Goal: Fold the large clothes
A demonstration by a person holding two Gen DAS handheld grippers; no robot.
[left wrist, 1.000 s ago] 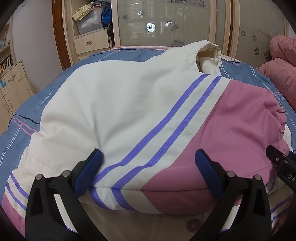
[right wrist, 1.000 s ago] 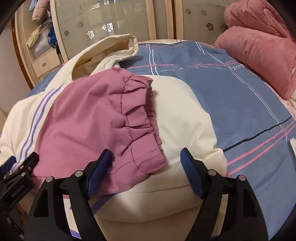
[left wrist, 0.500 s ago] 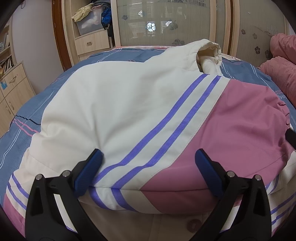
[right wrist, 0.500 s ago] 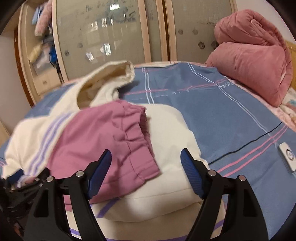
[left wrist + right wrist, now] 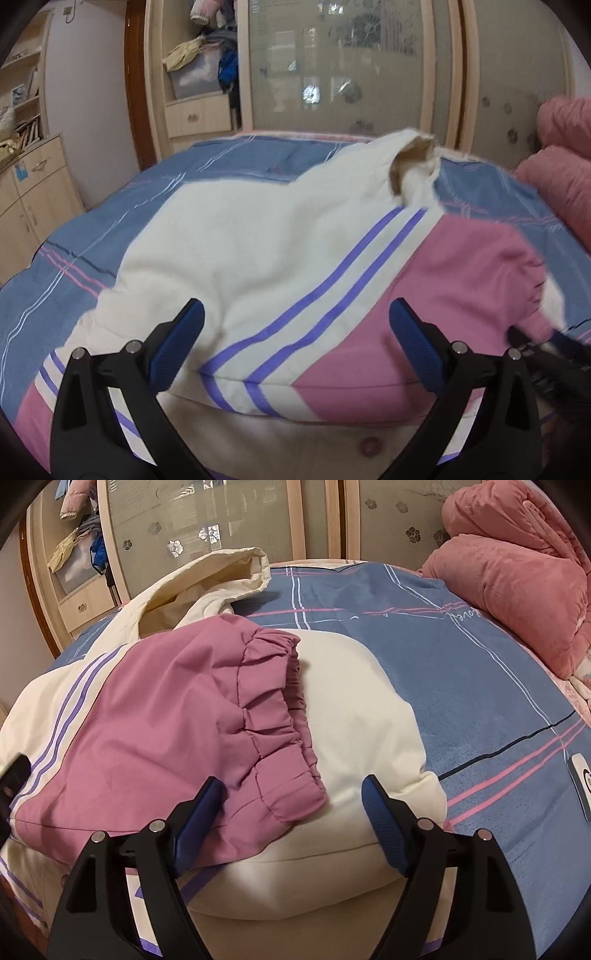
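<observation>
A padded cream jacket (image 5: 258,236) with purple stripes and a pink sleeve (image 5: 454,295) lies folded on the bed. In the right wrist view the pink sleeve (image 5: 166,716) lies across the cream body (image 5: 362,716), its gathered cuff (image 5: 280,716) toward the middle. The hood (image 5: 221,576) lies at the far end. My left gripper (image 5: 295,328) is open and empty, just above the jacket's near fold. My right gripper (image 5: 291,805) is open and empty, over the cuff's near corner. The right gripper also shows at the right edge of the left wrist view (image 5: 546,350).
The blue striped bedspread (image 5: 461,657) covers the bed. A rolled pink blanket (image 5: 517,576) lies at the far right. A small white device (image 5: 580,779) lies at the right edge. Wardrobe doors (image 5: 332,62) and a wooden cabinet (image 5: 33,184) stand beyond the bed.
My left gripper has pulled back and up from the jacket, so more bed and wardrobe show. My right gripper rose, then came back down over the cuff. The jacket has not moved.
</observation>
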